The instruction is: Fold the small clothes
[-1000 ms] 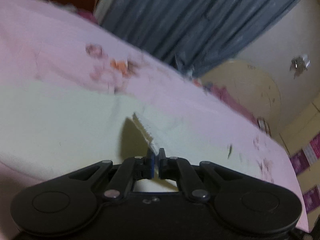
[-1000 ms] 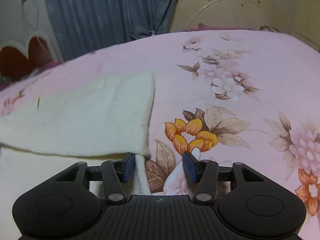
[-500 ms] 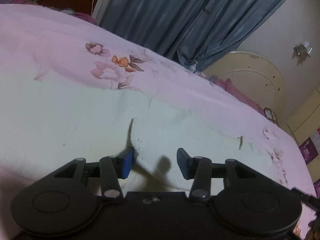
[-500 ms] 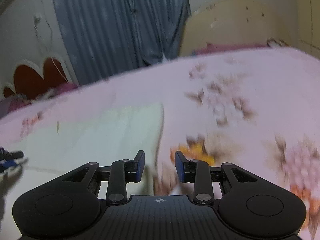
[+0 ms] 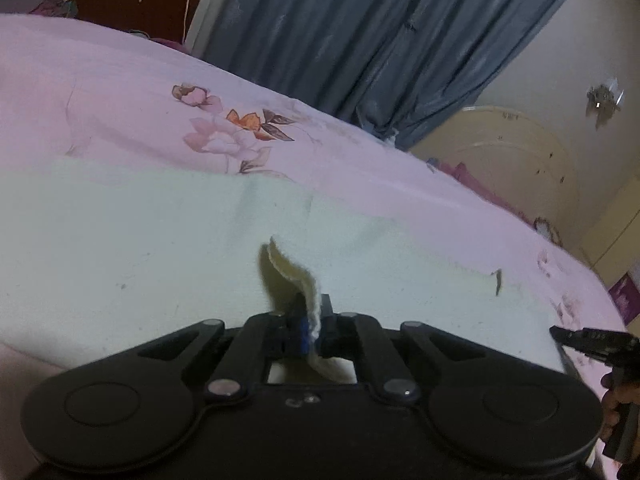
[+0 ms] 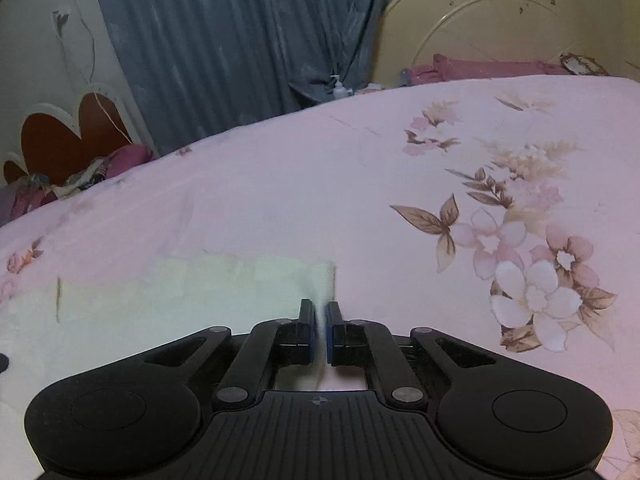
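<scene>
Pink floral bedsheet [image 6: 360,184], blue curtain [image 6: 240,32] behind | cream fleece cloth [image 5: 140,248] spread flat mid-bed | left gripper [image 5: 314,326] just closed, pinching raised cloth fold | right gripper [image 6: 319,330] just closed, clamping cloth's right edge

One cream cloth [image 5: 160,240] before me, my two grippers, left [image 5: 314,320] and right [image 6: 319,330], one blue curtain [image 6: 240,40], one pump bottle [image 6: 339,87]

Pink floral bedsheet [image 6: 400,168]; blue curtain [image 6: 224,40]; cream headboard [image 6: 500,24]; pump bottle [image 6: 339,87].

Cloth [image 6: 192,292] corner blurred between pads.
</scene>
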Demonstrator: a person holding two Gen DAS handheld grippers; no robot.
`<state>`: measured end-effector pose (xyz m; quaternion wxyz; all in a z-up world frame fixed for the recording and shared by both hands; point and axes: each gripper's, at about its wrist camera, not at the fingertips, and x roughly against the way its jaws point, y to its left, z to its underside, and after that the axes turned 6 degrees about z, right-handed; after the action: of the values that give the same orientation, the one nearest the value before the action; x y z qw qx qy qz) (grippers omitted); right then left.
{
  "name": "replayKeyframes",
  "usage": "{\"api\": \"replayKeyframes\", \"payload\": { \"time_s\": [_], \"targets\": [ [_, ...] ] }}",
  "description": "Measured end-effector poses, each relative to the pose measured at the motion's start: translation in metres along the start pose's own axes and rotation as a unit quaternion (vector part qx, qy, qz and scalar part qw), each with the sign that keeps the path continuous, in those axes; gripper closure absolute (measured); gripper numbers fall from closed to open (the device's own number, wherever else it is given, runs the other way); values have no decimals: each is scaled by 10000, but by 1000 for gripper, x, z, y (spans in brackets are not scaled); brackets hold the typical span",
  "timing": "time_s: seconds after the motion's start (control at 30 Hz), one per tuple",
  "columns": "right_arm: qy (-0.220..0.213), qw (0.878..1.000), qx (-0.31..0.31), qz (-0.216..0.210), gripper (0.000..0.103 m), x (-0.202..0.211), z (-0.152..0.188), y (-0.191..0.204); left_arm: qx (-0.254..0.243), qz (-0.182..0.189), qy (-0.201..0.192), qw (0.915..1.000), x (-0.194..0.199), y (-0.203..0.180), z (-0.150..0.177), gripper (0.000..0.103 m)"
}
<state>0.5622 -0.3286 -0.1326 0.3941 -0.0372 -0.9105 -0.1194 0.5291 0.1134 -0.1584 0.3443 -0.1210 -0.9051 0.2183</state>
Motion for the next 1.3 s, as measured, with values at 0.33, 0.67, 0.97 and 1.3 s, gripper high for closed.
{"api": "replayKeyframes", "payload": {
  "time_s": [0.33, 0.67, 0.97, 1.3],
  "targets": [
    [-291, 9937, 1006, -407, 78, 31, 5, 57, -1331, -167, -51, 9910, 5, -73, -12, 38],
    [-29, 9957, 911, 172, 77, -2, -9, 14, -1756, -500, 308, 9827, -12, -54, -1, 46],
    [-5, 9876, 1565, -134, 79, 46, 5, 34, -2114, -113, 295, 9769, 1, -106, 21, 43],
    [-312, 9814, 1894, 73, 80, 116, 62, 50, -2060, -125, 388, 9777, 7, -107, 39, 37]
  ]
}}
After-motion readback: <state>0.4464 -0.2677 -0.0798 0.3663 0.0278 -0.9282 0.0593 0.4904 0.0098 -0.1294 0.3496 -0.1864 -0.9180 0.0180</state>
